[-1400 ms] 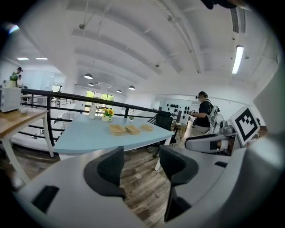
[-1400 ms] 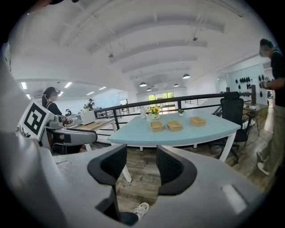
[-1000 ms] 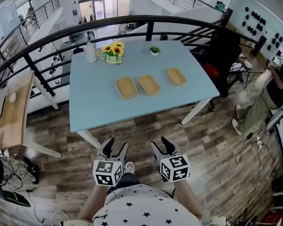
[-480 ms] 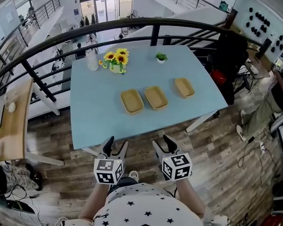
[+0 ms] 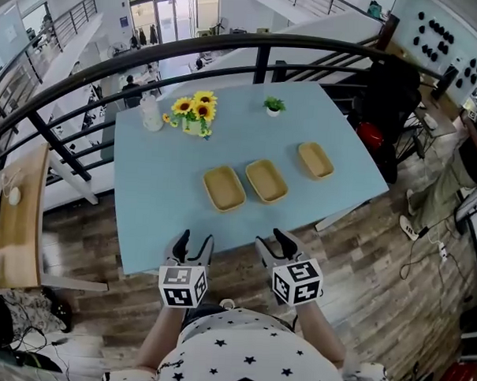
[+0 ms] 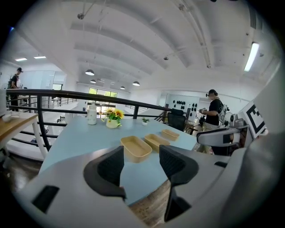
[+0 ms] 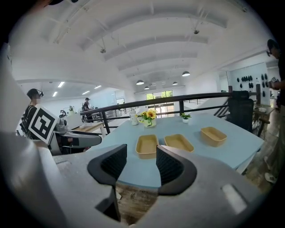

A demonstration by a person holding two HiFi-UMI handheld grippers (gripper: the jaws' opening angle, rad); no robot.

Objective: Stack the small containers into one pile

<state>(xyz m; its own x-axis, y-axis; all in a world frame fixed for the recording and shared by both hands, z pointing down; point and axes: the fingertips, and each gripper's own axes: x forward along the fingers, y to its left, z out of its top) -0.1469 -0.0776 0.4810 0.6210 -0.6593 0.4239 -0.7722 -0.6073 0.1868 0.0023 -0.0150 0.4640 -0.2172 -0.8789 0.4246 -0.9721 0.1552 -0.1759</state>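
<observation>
Tongs: my left gripper (image 5: 194, 241) and right gripper (image 5: 271, 241) both gape, holding nothing.
Containers (image 5: 266, 181): three, unstacked, in a row well ahead of both.
Long axes: pointing away from me.
Nearer: left gripper, to the leftmost container (image 5: 224, 187).

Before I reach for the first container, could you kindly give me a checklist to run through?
1. The left claw open, nothing between its jaws: ok.
2. The right claw open, nothing between its jaws: ok.
3. The left container, middle container and right container upright, empty, apart on the table: ok.
4. Claws close enough to grasp a container: not ok; both hang at the table's near edge.
5. The sunflower vase, bottle and small plant out of the path: ok, all beyond the containers.
</observation>
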